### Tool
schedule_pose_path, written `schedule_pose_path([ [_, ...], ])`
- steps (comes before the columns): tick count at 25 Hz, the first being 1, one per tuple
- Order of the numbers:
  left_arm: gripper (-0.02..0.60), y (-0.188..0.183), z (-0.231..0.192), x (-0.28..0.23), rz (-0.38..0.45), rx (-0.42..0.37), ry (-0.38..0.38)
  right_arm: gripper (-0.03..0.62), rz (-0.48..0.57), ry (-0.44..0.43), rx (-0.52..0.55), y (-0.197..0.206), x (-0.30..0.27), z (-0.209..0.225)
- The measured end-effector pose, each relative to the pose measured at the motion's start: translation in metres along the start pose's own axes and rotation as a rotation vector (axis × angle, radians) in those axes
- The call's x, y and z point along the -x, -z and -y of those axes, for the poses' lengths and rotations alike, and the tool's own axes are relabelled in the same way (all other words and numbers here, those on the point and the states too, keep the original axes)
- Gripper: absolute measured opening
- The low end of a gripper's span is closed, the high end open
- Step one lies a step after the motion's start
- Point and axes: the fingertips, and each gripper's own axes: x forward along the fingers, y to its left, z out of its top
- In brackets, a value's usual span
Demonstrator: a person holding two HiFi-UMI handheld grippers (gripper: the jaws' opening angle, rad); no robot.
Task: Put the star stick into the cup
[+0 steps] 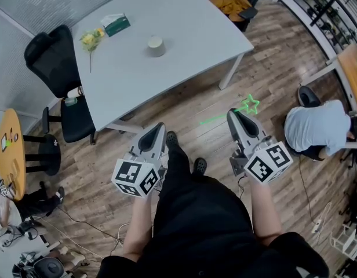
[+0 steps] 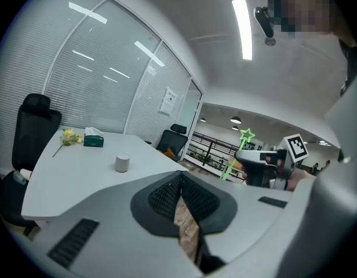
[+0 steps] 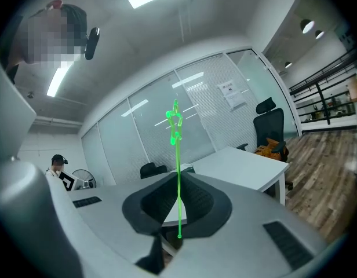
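Note:
A green star stick [image 1: 225,116] sticks out to the left of my right gripper [image 1: 234,114], which is shut on its shaft, over the wooden floor. In the right gripper view the star stick [image 3: 178,172] stands upright between the closed jaws, star end on top. The small grey cup [image 1: 156,46] stands upright near the middle of the white table [image 1: 184,33], well ahead of both grippers. My left gripper [image 1: 161,127] is shut and holds nothing; from it I see the cup [image 2: 121,163] and the star stick [image 2: 243,141] off to the right.
On the table's far left lie a green tissue box [image 1: 116,24] and a yellow flower [image 1: 91,39]. A black office chair [image 1: 57,57] stands at the table's left end. A person in a light shirt [image 1: 317,129] crouches at the right, and a round wooden table [image 1: 10,149] stands at the left.

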Motion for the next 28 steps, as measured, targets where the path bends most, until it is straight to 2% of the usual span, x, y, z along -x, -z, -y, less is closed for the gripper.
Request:
schedule_pose_path([
  [14, 0.0, -0.047, -0.087, -0.069, -0.005, 0.01, 0.032, 0.022, 0.001, 0.035, -0.005, -0.032, -0.107, 0.025],
  [28, 0.0, -0.075, -0.162, -0.097, -0.005, 0.038, 0.087, 0.021, -0.005, 0.033, 0.001, -0.045, -0.199, 0.011],
])
